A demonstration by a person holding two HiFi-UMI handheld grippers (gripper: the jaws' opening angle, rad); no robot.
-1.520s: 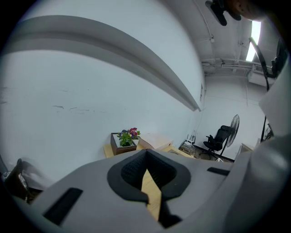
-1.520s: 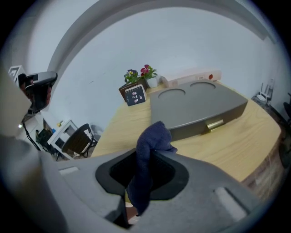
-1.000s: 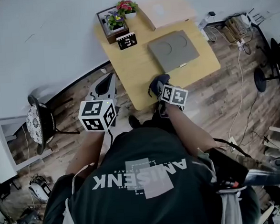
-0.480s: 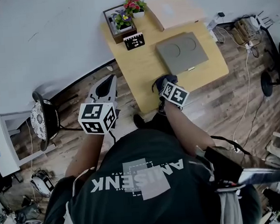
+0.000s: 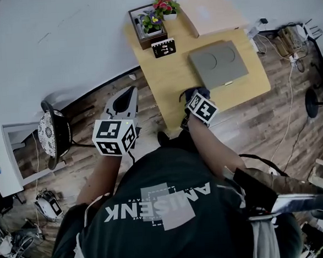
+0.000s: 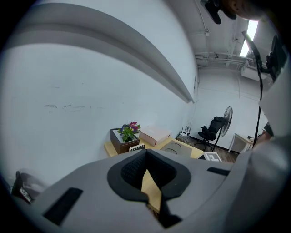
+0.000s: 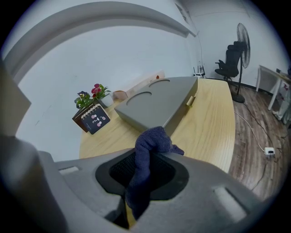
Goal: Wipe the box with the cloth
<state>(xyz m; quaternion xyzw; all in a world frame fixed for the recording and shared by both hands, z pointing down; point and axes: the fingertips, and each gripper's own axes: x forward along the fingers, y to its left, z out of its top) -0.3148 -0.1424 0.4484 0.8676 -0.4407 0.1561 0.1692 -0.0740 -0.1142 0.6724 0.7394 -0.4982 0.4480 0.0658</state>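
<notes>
barely shifted since a second ago, right gripper (image 5: 194,98) clamps the cloth (image 7: 148,150) near the box (image 7: 159,102), ready to wipe; left gripper (image 5: 128,94), closed empty, idles aside.

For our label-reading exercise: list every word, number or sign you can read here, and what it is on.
"ANISENK", upside down in the head view: on the person's dark shirt.
Smaller print on that shirt: too small to read.
Print on the spiral notepad: too blurred to read.
</notes>
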